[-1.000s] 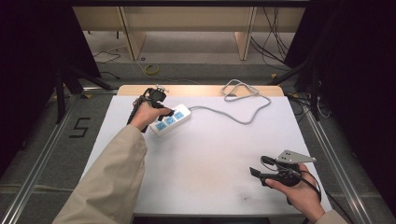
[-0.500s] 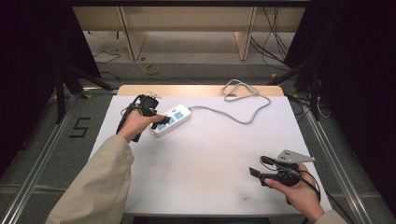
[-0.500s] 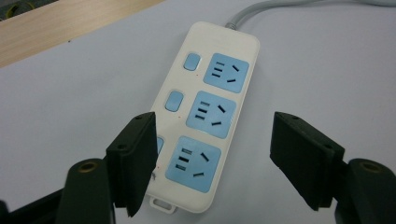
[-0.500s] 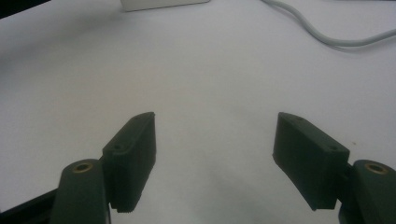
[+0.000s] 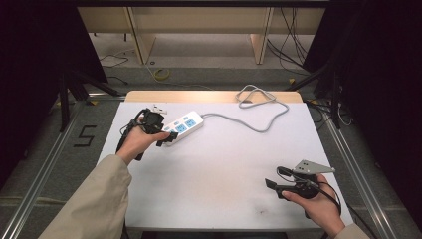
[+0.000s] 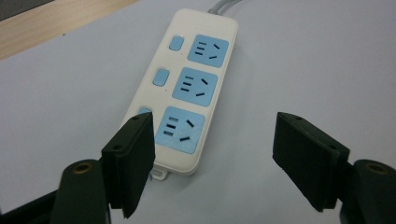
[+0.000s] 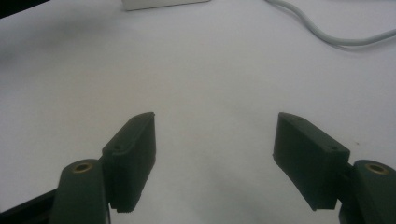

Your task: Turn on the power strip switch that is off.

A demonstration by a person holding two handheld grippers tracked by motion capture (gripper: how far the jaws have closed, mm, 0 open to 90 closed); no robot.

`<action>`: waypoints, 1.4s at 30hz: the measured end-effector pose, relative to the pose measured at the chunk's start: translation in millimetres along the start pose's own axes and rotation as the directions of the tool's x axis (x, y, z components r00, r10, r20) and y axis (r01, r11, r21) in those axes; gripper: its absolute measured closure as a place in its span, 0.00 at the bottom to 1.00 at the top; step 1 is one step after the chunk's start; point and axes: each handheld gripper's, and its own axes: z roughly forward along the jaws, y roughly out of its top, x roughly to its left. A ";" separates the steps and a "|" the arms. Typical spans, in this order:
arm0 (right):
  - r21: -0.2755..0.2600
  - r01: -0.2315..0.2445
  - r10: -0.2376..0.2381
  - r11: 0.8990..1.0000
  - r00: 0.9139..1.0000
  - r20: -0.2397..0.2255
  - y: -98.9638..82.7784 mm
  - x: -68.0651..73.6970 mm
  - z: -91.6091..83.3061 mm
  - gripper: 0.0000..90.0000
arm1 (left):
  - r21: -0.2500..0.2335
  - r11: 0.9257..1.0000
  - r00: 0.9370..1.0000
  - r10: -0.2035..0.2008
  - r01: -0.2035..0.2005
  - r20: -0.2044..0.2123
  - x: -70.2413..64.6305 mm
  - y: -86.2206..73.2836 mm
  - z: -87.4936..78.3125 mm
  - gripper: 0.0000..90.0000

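White plastic power strip with blue sockets (image 6: 189,98) lies free before the left gripper (image 6: 212,158), whose just-opened, empty jaws could nudge it askew.

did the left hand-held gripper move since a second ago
Yes. In the high view the left hand-held gripper has backed off leftward, away from the power strip, which stays put on the table. Its jaws have just been opening, nothing gripped.

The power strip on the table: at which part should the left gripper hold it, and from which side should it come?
Probably across the narrow width of the power strip at its near end, opposite the cord. It lies flat with straight long edges, and the open left gripper already faces that end, one jaw at each side.
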 end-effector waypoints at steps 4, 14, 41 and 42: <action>0.000 0.000 0.000 1.000 1.000 0.001 0.0 -0.2 -0.1 0.34 | -0.009 1.000 1.000 0.006 -0.006 0.015 -3.1 -6.4 -5.7 0.31; 0.000 -0.002 0.002 1.000 1.000 -0.005 -0.2 -0.4 0.4 0.34 | -0.042 0.998 0.998 0.043 -0.042 0.041 -15.0 -23.4 -17.3 0.29; 0.011 0.003 -0.003 1.000 1.000 -0.023 -0.6 0.2 2.9 0.32 | -0.115 0.990 0.993 0.090 -0.082 0.071 -41.0 -79.4 -32.4 0.22; 0.011 0.003 -0.003 1.000 1.000 -0.024 -0.6 0.4 3.0 0.32 | -0.116 0.990 0.993 0.093 -0.085 0.069 -41.5 -81.5 -33.0 0.22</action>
